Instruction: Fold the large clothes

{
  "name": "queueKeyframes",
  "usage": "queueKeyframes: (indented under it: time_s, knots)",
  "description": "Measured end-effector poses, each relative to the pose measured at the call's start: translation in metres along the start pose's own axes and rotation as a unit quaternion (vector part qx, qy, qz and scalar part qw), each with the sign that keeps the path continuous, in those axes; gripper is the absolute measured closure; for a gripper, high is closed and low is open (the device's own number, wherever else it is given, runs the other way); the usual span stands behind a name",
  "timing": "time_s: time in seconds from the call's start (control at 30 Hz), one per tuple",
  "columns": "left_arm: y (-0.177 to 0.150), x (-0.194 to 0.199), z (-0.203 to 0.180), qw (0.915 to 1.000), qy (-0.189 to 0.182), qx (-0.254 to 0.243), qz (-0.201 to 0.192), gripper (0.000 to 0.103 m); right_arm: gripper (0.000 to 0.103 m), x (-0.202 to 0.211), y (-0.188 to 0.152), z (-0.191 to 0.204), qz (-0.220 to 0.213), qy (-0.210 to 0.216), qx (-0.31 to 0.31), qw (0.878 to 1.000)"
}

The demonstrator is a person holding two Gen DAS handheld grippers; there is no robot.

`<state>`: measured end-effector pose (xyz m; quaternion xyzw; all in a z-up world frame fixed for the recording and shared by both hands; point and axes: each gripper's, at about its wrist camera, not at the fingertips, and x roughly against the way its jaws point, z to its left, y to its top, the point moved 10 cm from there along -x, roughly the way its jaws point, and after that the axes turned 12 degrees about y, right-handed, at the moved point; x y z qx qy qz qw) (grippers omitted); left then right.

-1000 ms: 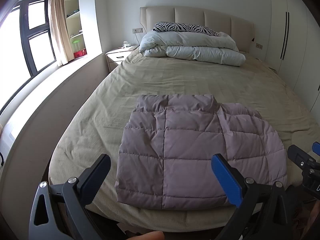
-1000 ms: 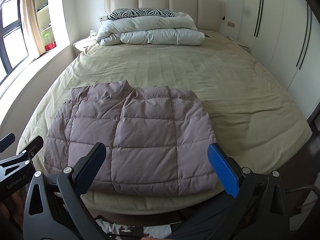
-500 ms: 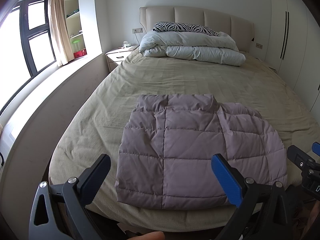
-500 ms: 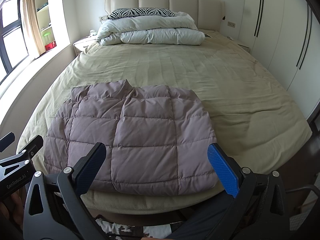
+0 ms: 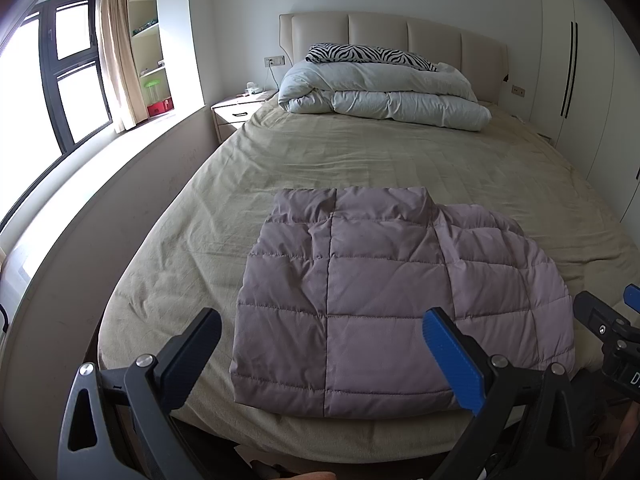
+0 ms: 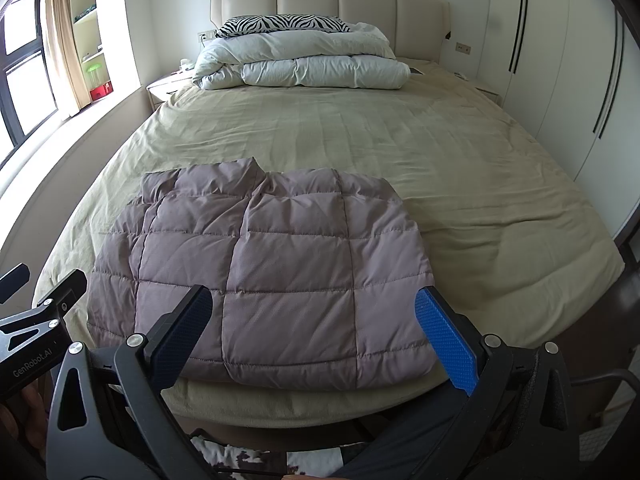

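Jacket (image 5: 384, 304) lies folded flat at the near edge of the bed (image 5: 360, 152). Left gripper (image 5: 324, 344) and right gripper (image 6: 312, 332) gape empty above it. Advise pinching both hem corners evenly.

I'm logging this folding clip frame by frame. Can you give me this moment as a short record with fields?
garment: mauve quilted jacket, folded into a rectangle, collar away from the camera
location: near edge of the bed, on the beige sheet
left gripper: open, empty, above the near edge
right gripper: open, empty
head of bed: rolled white duvet, zebra pillow
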<state>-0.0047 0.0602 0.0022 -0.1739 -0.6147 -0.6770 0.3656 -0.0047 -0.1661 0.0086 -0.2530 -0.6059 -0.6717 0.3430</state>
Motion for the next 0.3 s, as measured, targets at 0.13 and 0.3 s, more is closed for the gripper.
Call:
queueKeyframes:
  time_s: [0.13, 0.3]
  knots:
    - [0.0002, 0.0000, 0.0003, 1.0000, -0.001, 0.000, -0.001, 0.000, 0.000, 0.0001, 0.0000, 0.0002, 0.000, 0.000, 0.000, 1.000]
    - [-0.0055, -0.0022, -0.0020, 1.0000, -0.005, 0.000, -0.004, 0.000, 0.000, 0.0000, -0.0009, 0.0003, 0.000, 0.000, 0.000, 1.000]
